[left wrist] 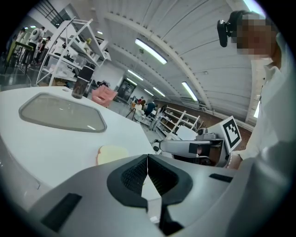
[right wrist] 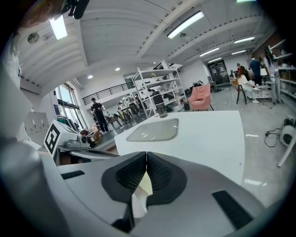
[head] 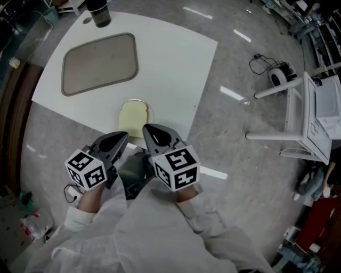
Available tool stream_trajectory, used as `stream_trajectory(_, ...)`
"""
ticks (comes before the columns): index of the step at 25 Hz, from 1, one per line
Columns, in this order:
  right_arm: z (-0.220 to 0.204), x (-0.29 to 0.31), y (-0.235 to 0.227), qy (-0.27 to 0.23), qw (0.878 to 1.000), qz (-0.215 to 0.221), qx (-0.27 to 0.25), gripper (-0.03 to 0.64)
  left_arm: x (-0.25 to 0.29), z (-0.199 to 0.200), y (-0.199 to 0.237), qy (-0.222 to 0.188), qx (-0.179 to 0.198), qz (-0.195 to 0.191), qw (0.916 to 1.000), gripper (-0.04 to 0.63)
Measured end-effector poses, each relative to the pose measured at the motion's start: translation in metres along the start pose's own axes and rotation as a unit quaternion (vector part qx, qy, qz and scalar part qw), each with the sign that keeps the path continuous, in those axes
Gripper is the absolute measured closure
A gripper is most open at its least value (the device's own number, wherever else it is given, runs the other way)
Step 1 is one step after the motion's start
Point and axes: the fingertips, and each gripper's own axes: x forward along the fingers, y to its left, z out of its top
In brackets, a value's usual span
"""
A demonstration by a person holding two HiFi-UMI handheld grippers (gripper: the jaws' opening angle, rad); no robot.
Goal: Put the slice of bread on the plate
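- The pale, square-cut slice of bread lies flat on a small round plate with a light rim. The plate sits close to the near edge of the white counter.
- The slice covers most of the plate. Its near end seems to reach the rim or slightly past it, but the head view is too small to settle that.
- The left tongs are clenched, ribbed pads meeting tip to tip with nothing between them. In the left gripper view the bread shows beyond them, apart from the jaws.
- The right tongs are likewise clenched and grasp nothing. The cream sliver showing in the gap below their pads is background, not a held thing.
- Both tongs hang side by side over the counter's near edge, just short of the plate and close to the person's white sleeves.
- Farther off stand a grey-beige rounded rectangular tray and a dark cylindrical cup, well apart from the plate.
- Judgement: the placing step looks finished and the task essentially complete.
- Next calls only for keeping both tongs clear of the plate, or a gentle nudge if the slice overhangs.
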Motion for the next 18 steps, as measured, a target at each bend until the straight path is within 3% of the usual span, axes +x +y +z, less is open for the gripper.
stream_trajectory(10, 0.003, 0.016, 0.000, -0.004, 0.999, -0.009, 0.036, 0.601, -0.009, 0.018, 0.029, -0.002, -0.006, 0.002, 1.0000, 0.585)
stream_trajectory(18, -0.006, 0.025, -0.016, 0.004, 0.997, -0.028, 0.067, 0.601, -0.009, 0.018, 0.057, 0.003, -0.015, 0.034, 0.9993, 0.584)
